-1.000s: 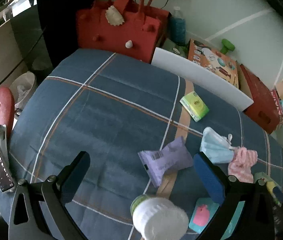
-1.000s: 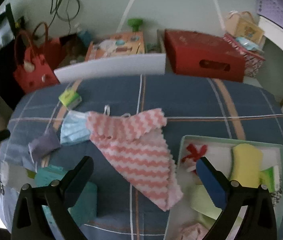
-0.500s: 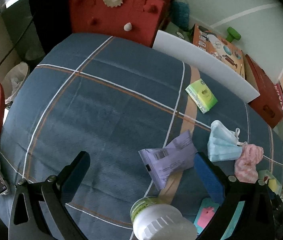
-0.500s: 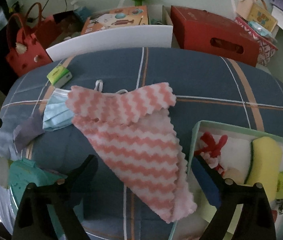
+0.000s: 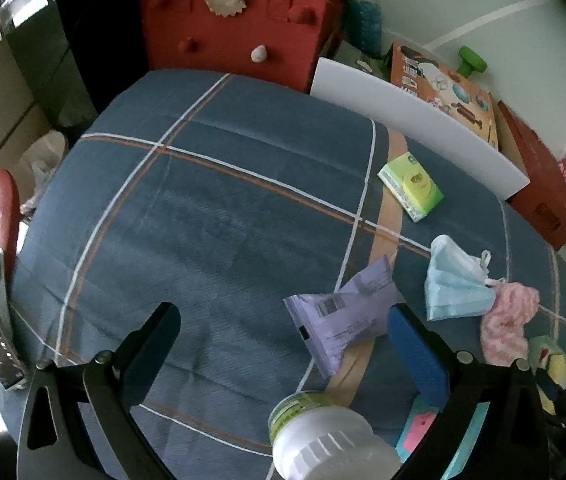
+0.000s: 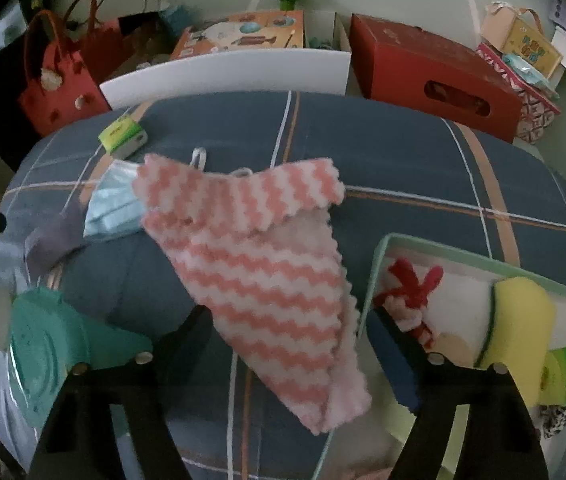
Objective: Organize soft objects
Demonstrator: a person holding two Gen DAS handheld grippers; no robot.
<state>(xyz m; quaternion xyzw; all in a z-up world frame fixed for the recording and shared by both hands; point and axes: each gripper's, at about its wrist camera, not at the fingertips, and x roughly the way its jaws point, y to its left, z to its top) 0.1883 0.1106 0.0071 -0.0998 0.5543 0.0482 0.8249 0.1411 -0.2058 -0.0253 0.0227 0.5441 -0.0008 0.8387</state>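
Right above the pink striped cloth (image 6: 267,276), the right gripper (image 6: 287,344) hangs wide open and empty, probably lined up to grab it for the tray (image 6: 379,256), while the left gripper (image 5: 283,332) sits open too, holding nothing.

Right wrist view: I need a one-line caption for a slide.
Open right gripper above a pink-and-white striped cloth on the blue bedspread, beside a tray holding a yellow sponge.

A red felt handbag (image 5: 239,24) with a pale leaf-shaped patch stands behind the desk's blue plaid cloth (image 5: 211,216). Right of the handbag, along the far edge, a long white board (image 5: 415,120) leans in front of an orange picture-printed box (image 5: 443,84). Further right of the handbag sits a red cardboard box (image 6: 431,68) with an oval cutout.
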